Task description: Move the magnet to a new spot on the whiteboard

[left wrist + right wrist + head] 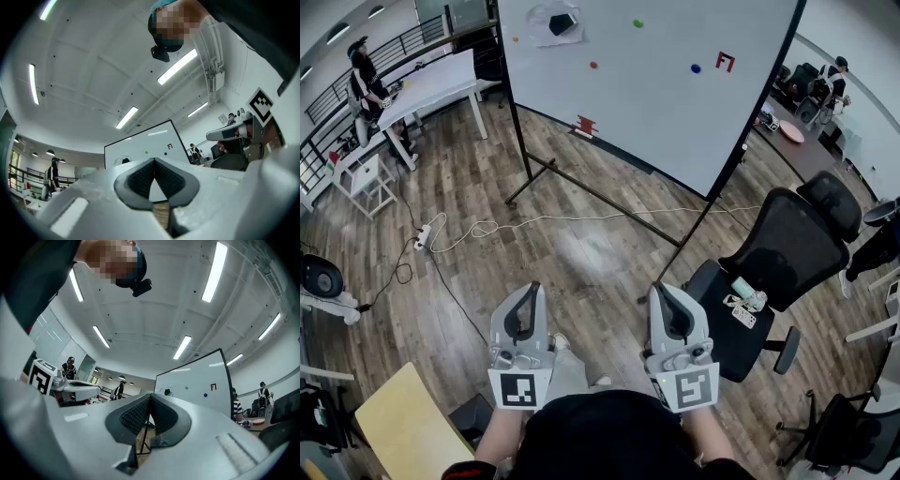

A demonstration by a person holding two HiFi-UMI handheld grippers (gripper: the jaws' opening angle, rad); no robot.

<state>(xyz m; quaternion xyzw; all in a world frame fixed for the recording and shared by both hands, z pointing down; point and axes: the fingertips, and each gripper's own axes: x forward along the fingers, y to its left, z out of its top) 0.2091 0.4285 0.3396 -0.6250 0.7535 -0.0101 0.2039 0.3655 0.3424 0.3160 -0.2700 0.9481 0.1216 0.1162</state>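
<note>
The whiteboard (675,103) stands on its frame well ahead of me across the wooden floor. Small round magnets stick to it: a green magnet (637,22), a red magnet (593,66) and a blue magnet (695,68), beside a red mark (725,62). My left gripper (534,289) and right gripper (659,291) are held side by side low in the head view, far from the board, both tilted slightly upward. The left gripper (153,161) is shut with nothing between its pads. The right gripper (150,397) is also shut and empty. The board (145,150) shows small beyond the jaws.
A black office chair (787,253) stands to the right with small items (745,302) on its seat. A white cable (478,228) lies on the floor. A white table (431,89) and a person (366,80) are at the back left. A yellow tabletop (403,422) is at lower left.
</note>
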